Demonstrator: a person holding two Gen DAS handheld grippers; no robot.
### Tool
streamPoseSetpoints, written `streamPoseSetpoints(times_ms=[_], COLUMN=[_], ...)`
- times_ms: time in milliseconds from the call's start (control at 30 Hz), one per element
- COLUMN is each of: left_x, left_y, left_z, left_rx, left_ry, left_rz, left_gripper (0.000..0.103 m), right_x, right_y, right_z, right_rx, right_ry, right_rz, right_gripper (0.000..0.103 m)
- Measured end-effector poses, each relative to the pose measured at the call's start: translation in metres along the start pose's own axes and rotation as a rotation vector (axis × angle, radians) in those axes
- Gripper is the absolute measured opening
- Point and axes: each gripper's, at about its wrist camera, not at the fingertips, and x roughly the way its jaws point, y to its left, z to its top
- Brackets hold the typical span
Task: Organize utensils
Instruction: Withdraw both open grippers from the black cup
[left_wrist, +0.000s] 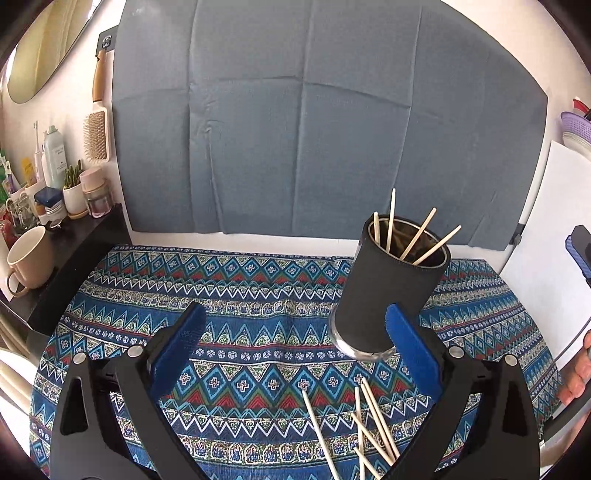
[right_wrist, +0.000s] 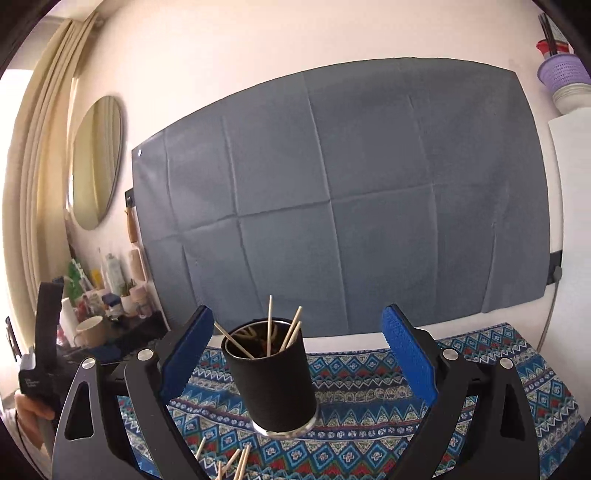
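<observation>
Chopsticks (left_wrist: 364, 424) loose on the patterned cloth (left_wrist: 229, 291) over the worktop, fanned out just before the black holder (left_wrist: 391, 288); fully seen only from the left wrist, mere tips at the bottom edge from the right. Four more chopsticks (right_wrist: 271, 325) upright and leaning inside the holder, above its rim. Left tongs (left_wrist: 295, 343) spread wide, gripping nothing, right pad overlapping the holder's base. Right tongs (right_wrist: 297, 354) likewise wide, empty, holder between the fingers but touching neither. Side shelf with mug (left_wrist: 27, 258), bottles, hairbrush (left_wrist: 96, 136) at left; mirror (right_wrist: 96, 162) and grey sheet (right_wrist: 332, 192) on the wall behind.
</observation>
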Motion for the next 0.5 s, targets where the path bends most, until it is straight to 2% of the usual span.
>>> streamPoseSetpoints(times_ms=[267,500], left_x=[0.021,0.043], left_y=[0.003,0.005], left_z=[-0.025,-0.051], left_rx=[0.028,0.035], left_ry=[0.114,0.222], left_rz=[0.06,0.109], left_gripper=[0.096,0.096], right_x=[0.009,0.026], right_y=[-0.008,-0.002], right_z=[-0.028,-0.062], right_rx=[-0.017,-0.089], right_ry=[0.099,0.265], right_rz=[-0.054,-0.048], right_gripper=[0.088,0.088])
